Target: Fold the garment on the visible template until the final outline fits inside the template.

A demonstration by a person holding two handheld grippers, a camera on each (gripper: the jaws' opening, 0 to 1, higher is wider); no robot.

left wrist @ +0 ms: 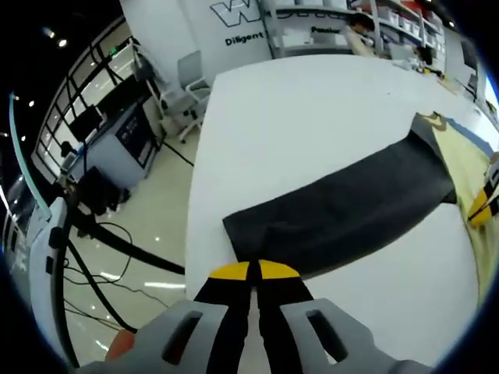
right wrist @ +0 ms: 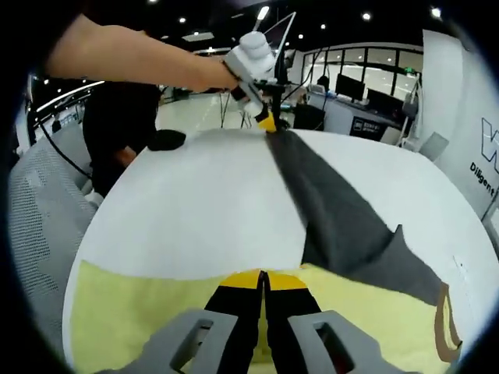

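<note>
Surface (left wrist: 312, 117): white, broad, carrying all items.

Garment (left wrist: 343, 210): dark grey cloth, laid in a long band across the surface. In the left gripper view it ran from the near edge of the surface, just ahead of the tongs, away toward the template at the right. In the right gripper view (right wrist: 335, 210) it stretched from the far edge of the surface to the template, its near end spread in an uneven flap over the yellow sheet.

Template (right wrist: 156, 312): pale yellow sheet, flat on the surface, under the right tongs; its edge also appeared at the right of the left gripper view (left wrist: 468, 167). A brown curved mark sat near its corner.

Left tongs (left wrist: 253, 273): black jaws with yellow tips, closed together, the tips at the garment's near edge. Seen from the right gripper view (right wrist: 269, 125), the tips pinched the garment's far end, which rose slightly to meet them; a bare arm (right wrist: 132, 58) reached in from the left holding the tool.

Right tongs (right wrist: 263, 276): jaws closed tight, yellow tips meeting over the template, just beside the garment's flap; whether any cloth was caught could not be told.

Surroundings: office chair (left wrist: 191, 78), desks with monitors (right wrist: 366, 89), cables on a glossy floor (left wrist: 132, 265).
</note>
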